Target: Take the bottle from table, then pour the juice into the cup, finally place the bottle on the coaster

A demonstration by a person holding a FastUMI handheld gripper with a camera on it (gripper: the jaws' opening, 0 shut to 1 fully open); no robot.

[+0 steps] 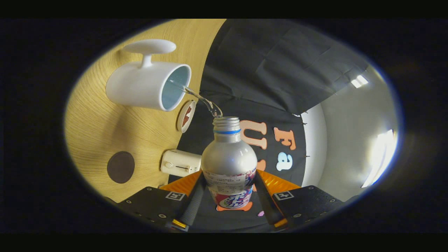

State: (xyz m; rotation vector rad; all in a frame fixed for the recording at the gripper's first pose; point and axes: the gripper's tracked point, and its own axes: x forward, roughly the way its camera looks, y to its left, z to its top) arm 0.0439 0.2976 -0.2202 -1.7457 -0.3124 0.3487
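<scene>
My gripper point(229, 196) is shut on a silver bottle point(229, 161) with a printed label, one finger on each side of its body. The bottle is uncapped and tipped over, its threaded mouth aimed at a white mug point(147, 85) with a pale blue inside that stands on the wooden table point(105, 126). A clear stream point(203, 101) runs from the bottle's mouth into the mug's opening. A dark round coaster point(120, 167) lies on the table, apart from the mug and nearer the fingers.
A small white box-shaped device point(180, 163) sits on the table beside the bottle's shoulder. A round white disc with a red mark point(186, 116) lies just past the mug. The black cloth wall rises beyond the table's edge.
</scene>
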